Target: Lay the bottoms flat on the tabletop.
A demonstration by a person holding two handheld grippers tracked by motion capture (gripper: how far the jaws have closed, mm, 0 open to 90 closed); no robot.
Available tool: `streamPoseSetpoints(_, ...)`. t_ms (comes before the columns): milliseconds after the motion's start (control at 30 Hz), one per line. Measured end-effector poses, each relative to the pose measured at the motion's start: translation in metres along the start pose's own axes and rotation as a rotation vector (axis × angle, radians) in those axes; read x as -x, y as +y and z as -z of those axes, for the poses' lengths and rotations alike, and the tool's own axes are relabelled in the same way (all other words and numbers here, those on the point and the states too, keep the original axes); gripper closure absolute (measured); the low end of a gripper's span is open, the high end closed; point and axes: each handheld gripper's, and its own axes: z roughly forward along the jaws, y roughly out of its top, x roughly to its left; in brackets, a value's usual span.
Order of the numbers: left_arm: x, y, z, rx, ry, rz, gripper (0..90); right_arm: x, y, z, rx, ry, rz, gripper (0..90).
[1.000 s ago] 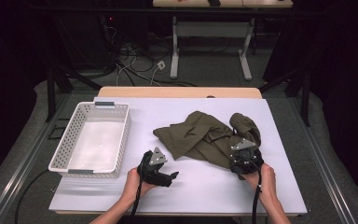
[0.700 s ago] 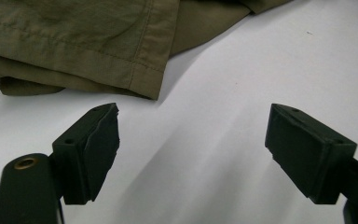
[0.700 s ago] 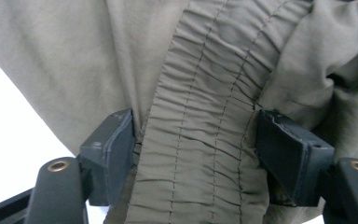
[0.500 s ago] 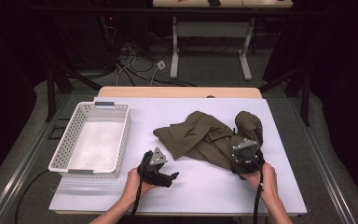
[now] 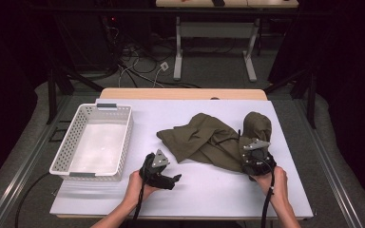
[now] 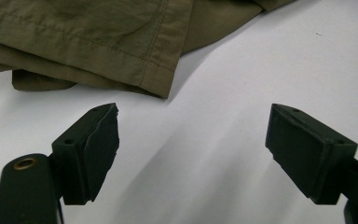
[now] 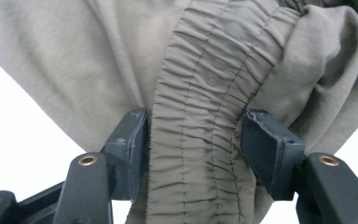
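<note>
R gripper point(image 7: 193, 140) now grips shorts' point(image 5: 204, 140) waistband at 3 o'clock, lifted slightly higher; L gripper point(image 6: 191, 144) stays open, empty—fold underway.

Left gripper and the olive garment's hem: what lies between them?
Nothing but bare white table cover, seen in the left gripper view between the open left gripper and the hem.

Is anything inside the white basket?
No, the white basket by the left gripper shows a bare floor; the olive garment lies on the table.

You have one olive garment point(image 5: 204, 140) near the surface's right edge and one white basket point(image 5: 123, 137) at its left edge.
</note>
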Motion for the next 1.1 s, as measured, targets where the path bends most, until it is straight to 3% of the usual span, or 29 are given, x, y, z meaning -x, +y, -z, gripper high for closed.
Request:
streamPoseSetpoints(233,0.001,0.0,0.0,-0.001,0.001,-0.006,17.5,0.006,-0.002,0.007,0.015,-0.048,-0.038,44.0)
streamPoseSetpoints(333,0.001,0.0,0.0,-0.005,0.0,-0.001,17.6,0.01,-0.004,0.013,0.012,-0.102,-0.041,46.4)
streamPoseSetpoints(467,0.002,0.0,-0.001,-0.015,0.004,-0.006,17.6,0.019,-0.009,0.017,0.023,-0.141,-0.056,49.6)
streamPoseSetpoints(567,0.002,0.0,-0.001,-0.015,0.004,-0.008,17.6,0.027,-0.013,0.014,-0.004,-0.183,-0.063,51.6)
streamPoseSetpoints(700,0.001,0.0,-0.002,-0.014,0.007,-0.004,17.7,0.035,-0.015,0.014,0.011,-0.173,-0.087,46.6)
streamPoseSetpoints(967,0.001,0.001,-0.002,-0.019,0.012,-0.009,17.6,0.028,-0.007,0.025,0.057,-0.147,-0.07,29.4)
streamPoseSetpoints(1100,0.0,0.001,-0.002,-0.018,0.012,-0.008,17.6,0.016,0.001,0.035,0.111,-0.117,-0.027,26.0)
